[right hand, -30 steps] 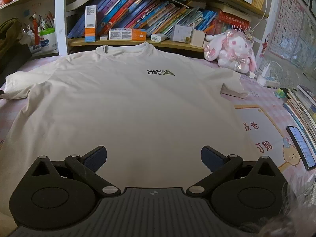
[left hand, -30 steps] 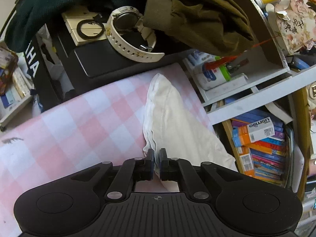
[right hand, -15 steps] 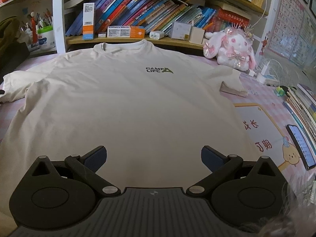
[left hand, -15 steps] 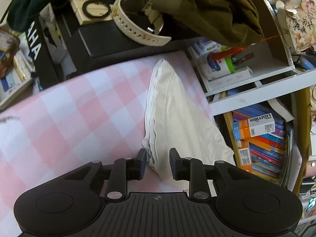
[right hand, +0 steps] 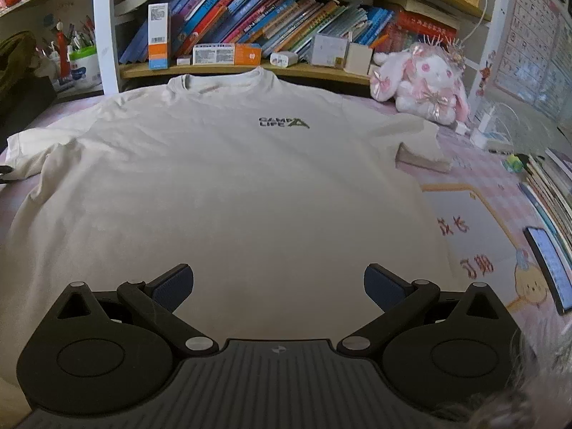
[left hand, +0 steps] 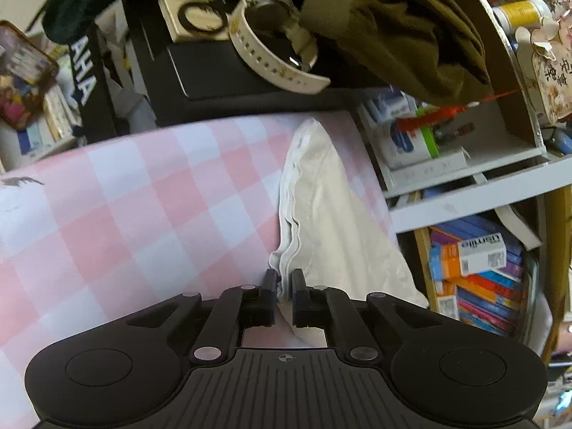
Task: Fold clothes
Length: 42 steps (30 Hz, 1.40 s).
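Pink-and-white checked cloth is covering the table you are working at, with crowded bookshelves running along its far side. You are holding the left gripper low over the cloth, and its jaws are closing, now nearly together, with the hem of the cream T-shirt caught between them; the pads are pinching the folded edge of the sleeve, which is stretching away straight ahead of the jaws and slightly to their right. Beyond the sleeve tip, a white watch is lying on a black box, well ahead of the jaws, and an olive garment is hanging to the right of it. You are keeping the right gripper above the lower part of the shirt with its jaws spread wide and nothing between them. The shirt is lying flat and face up ahead of those jaws, its dark chest print straight ahead and its collar at the far edge by the shelf. A pink plush rabbit is sitting far ahead and to the right of the jaws, and a phone is lying on the cloth off to their right.
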{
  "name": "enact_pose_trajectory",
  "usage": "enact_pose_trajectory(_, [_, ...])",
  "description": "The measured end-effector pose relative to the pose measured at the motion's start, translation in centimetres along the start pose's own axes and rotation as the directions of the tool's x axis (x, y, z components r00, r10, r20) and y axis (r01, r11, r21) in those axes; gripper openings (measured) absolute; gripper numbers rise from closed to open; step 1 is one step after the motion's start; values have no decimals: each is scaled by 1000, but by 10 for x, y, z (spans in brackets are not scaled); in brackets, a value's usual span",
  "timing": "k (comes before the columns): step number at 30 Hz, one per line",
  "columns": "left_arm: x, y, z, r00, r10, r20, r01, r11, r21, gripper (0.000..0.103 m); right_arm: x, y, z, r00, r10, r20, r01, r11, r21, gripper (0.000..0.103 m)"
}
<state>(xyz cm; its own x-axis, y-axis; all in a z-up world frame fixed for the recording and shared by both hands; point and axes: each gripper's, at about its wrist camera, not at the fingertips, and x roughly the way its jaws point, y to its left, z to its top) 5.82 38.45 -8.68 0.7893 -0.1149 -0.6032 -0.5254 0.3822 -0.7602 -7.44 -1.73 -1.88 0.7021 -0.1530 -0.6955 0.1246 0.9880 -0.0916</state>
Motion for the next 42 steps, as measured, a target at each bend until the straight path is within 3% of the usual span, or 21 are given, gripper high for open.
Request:
enact_pose_trajectory(7, [-4,-13,-4,996,60,71,-62,998,24,5,18,-32,6,999,52,-12,-53,999,-4,103])
enact_pose_trajectory(11, [-15,-50,-14,993,23,116,-41,988,149,5,27,-49,6,996,84,-19,-84,996,1,103])
enact_pose_trajectory(14, [-22,-92,-29,992,-29,123,-12,946,323,5,33,-61,5,994,103,-25,-103,995,12,103])
enact_pose_trajectory(16, [-22,-123,-51,993,-60,100,5,878,479,5,37,-70,4,993,112,-28,-112,993,24,103])
enact_pose_trajectory(17, [-20,-138,-67,995,-61,75,8,827,562,5,39,-74,4,993,115,-29,-114,993,30,103])
enact_pose_trajectory(18, [-14,-152,-87,998,-52,43,11,755,656,5,40,-78,4,993,116,-29,-115,993,38,103])
enact_pose_trajectory(19, [-6,-158,-110,1000,-25,18,3,657,754,5,41,-82,4,993,118,-28,-117,992,46,103])
enact_pose_trajectory(21, [11,-169,-156,999,37,-18,0,424,906,6,43,-90,3,992,122,-26,-120,991,63,103])
enact_pose_trajectory(24, [39,-167,-222,987,161,-27,23,24,999,15,47,-100,2,992,124,-32,-121,988,91,103])
enact_pose_trajectory(26, [47,-160,-242,977,212,-1,19,-84,996,17,49,-104,1,991,124,-40,-119,987,104,103])
enact_pose_trajectory(27, [43,-159,-244,980,200,0,17,-84,996,27,50,-106,0,991,124,-44,-119,987,109,103])
enact_pose_trajectory(28, [39,-159,-238,980,195,-25,31,-29,999,37,51,-107,-1,991,124,-47,-118,987,111,103])
enact_pose_trajectory(29, [35,-159,-232,981,189,-50,46,28,999,40,51,-108,-2,991,123,-50,-117,987,113,103])
enact_pose_trajectory(30, [28,-158,-220,984,159,-77,58,120,991,43,51,-109,-3,991,123,-54,-116,987,116,103])
enact_pose_trajectory(34, [7,-146,-156,995,43,-89,51,545,837,51,54,-115,-7,992,109,-70,-99,985,138,103])
enact_pose_trajectory(35, [5,-140,-139,997,25,-71,39,641,767,51,54,-116,-8,992,105,-73,-93,985,146,103])
enact_pose_trajectory(36, [5,-134,-124,999,28,-40,9,703,711,50,54,-118,-8,992,100,-77,-88,984,154,103])
enact_pose_trajectory(37, [10,-132,-112,999,52,-6,-34,728,685,48,55,-119,-9,992,97,-80,-83,983,162,103])
enact_pose_trajectory(39, [24,-134,-100,994,98,38,-97,716,691,48,55,-119,-10,992,94,-84,-79,982,169,103])
enact_pose_trajectory(42, [47,-134,-87,985,170,39,-149,705,694,48,53,-118,-11,993,86,-84,-71,983,169,103])
